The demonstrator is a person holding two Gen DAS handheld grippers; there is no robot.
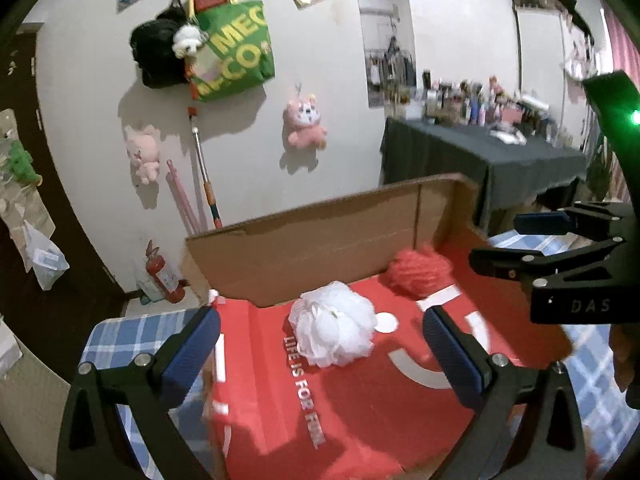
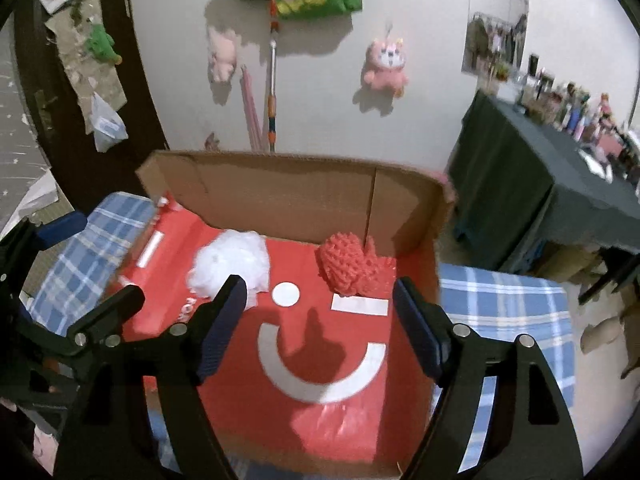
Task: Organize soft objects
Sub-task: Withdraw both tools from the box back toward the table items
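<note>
Red cardboard box (image 2: 320, 360) lies flat on the blue plaid bench (image 2: 504, 304), white puff (image 2: 230, 264) and red puff (image 2: 352, 264) mid-frame. Both grippers' jaws stand apart, empty. Pink plush toys (image 2: 384, 66) hang on the wall above.

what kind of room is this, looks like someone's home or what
Most likely a lived-in room at home: plush toys and a green tote bag hang on the wall, a dark-clothed table is crowded with bottles, and a blue plaid cloth lies under the red box.
</note>
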